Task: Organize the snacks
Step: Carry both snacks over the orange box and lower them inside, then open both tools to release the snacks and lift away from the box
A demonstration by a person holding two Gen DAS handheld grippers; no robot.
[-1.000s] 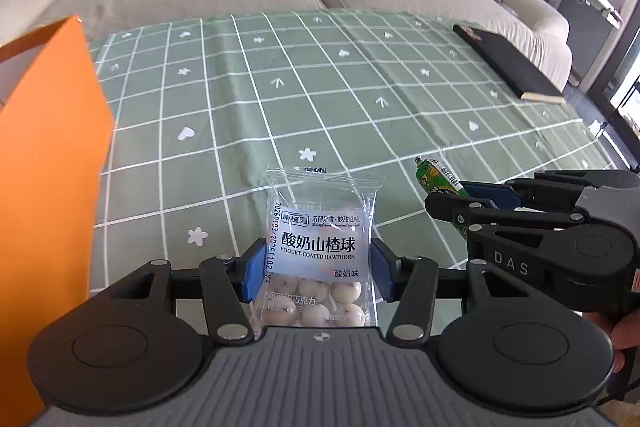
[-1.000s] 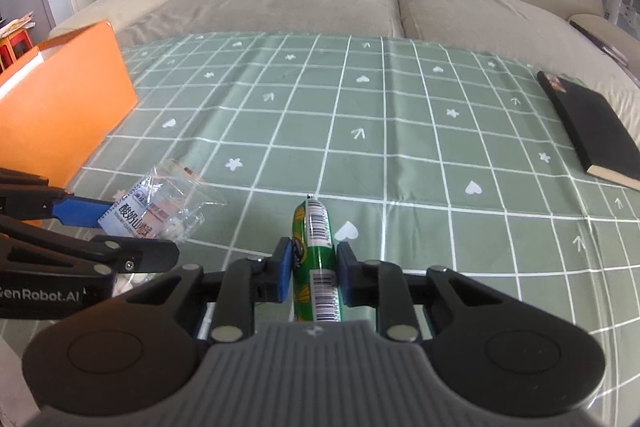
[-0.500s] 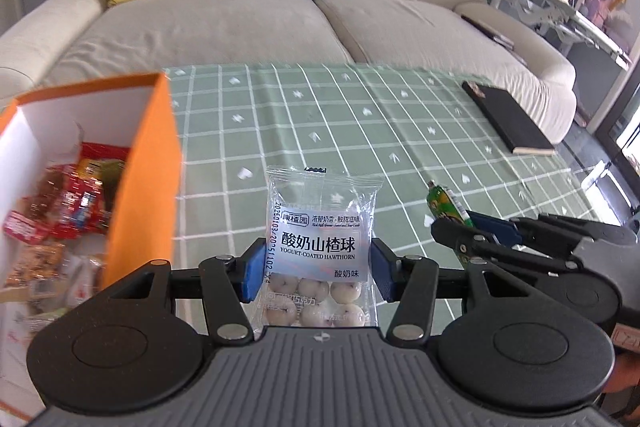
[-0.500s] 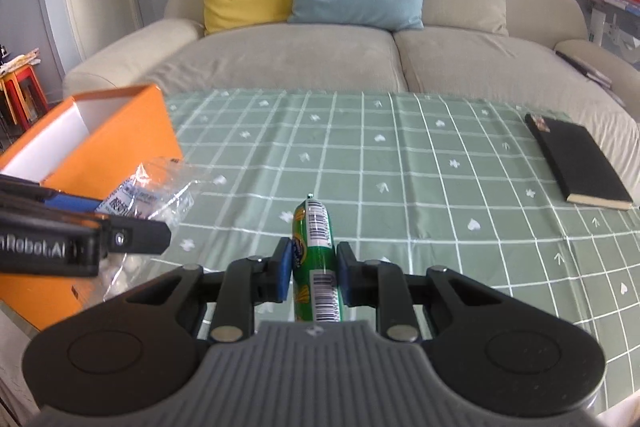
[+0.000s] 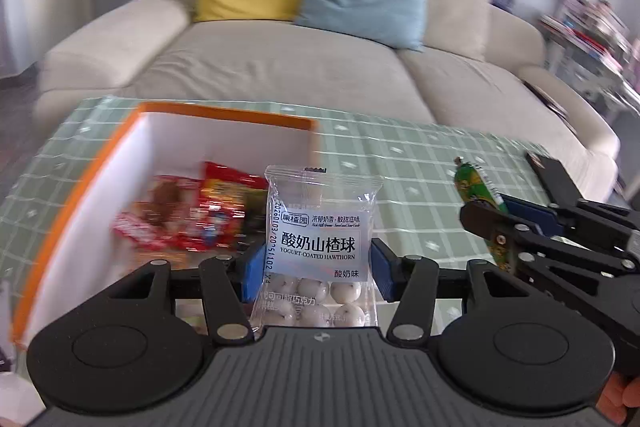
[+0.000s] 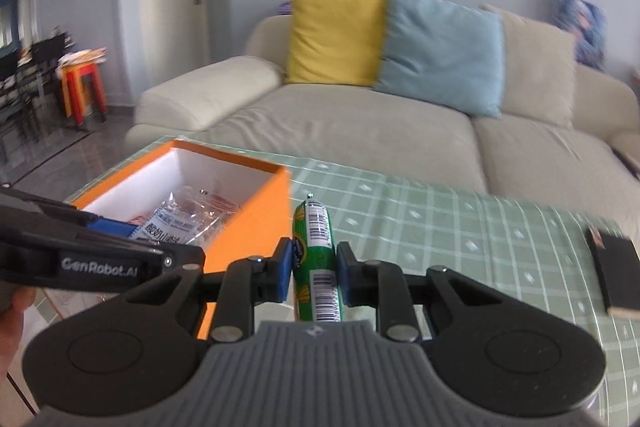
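Note:
My left gripper (image 5: 318, 269) is shut on a clear packet of yogurt-coated hawthorn balls (image 5: 320, 247), held upright above the near edge of the orange box (image 5: 60, 223). The box has white inner walls and several red snack packets (image 5: 188, 215) inside. My right gripper (image 6: 314, 269) is shut on a green sausage stick (image 6: 316, 259) with a barcode, held upright just right of the orange box (image 6: 248, 231). In the left wrist view the right gripper (image 5: 504, 223) and its green sausage stick (image 5: 478, 187) show at the right. The left gripper (image 6: 120, 231) with the packet (image 6: 168, 227) hangs over the box in the right wrist view.
A green checked cloth (image 6: 460, 227) covers the table. A black notebook (image 6: 614, 267) lies near its right edge. Behind the table stands a beige sofa (image 6: 360, 123) with a yellow cushion (image 6: 336, 35) and a blue cushion (image 6: 440, 55). A hand (image 6: 12, 311) shows at the lower left.
Both grippers have risen and moved left with their snacks. The orange box's open inside has come into view, and the packet now hangs over it.

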